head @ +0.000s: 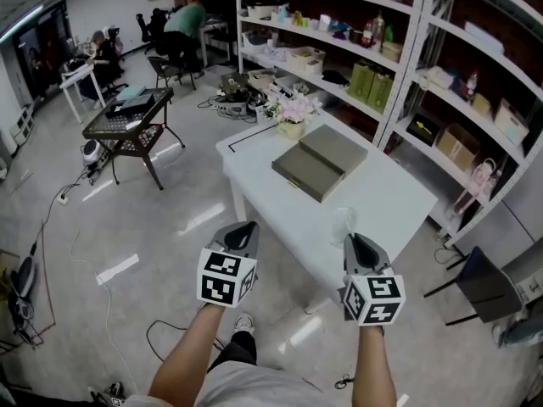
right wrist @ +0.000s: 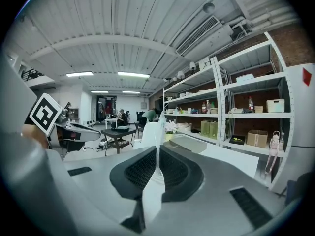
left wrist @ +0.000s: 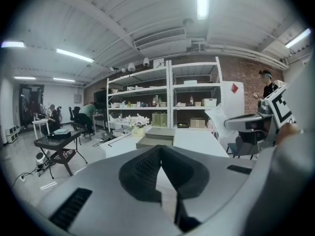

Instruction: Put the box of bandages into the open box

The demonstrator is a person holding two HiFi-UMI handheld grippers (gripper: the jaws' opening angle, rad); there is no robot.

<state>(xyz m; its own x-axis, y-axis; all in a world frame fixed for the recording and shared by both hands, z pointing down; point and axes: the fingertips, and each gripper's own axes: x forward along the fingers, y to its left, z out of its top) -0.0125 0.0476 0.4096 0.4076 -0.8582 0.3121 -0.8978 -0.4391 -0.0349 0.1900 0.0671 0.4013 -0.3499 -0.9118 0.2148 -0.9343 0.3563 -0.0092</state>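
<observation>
A flat grey box (head: 307,175) lies open on the white table (head: 373,202), its grey lid (head: 333,147) flat beside it. My right gripper (head: 352,237) hovers at the table's near edge, shut on a thin, translucent white packet (head: 342,220). That packet (right wrist: 157,132) stands edge-on between the pads of the right gripper (right wrist: 156,151); print on it is unreadable. My left gripper (head: 247,225) hangs over the floor, left of the table, shut with nothing in it. Its tips (left wrist: 158,149) meet, pointing at the grey box (left wrist: 156,136). The packet (left wrist: 219,118) shows there too.
A pot of pale flowers (head: 291,113) stands at the table's far corner. Stocked metal shelves (head: 382,66) run behind and right of the table. A black side table (head: 127,117) stands far left, and a dark chair (head: 475,282) right. Cables (head: 161,333) lie on the floor. People (head: 182,24) sit at the back.
</observation>
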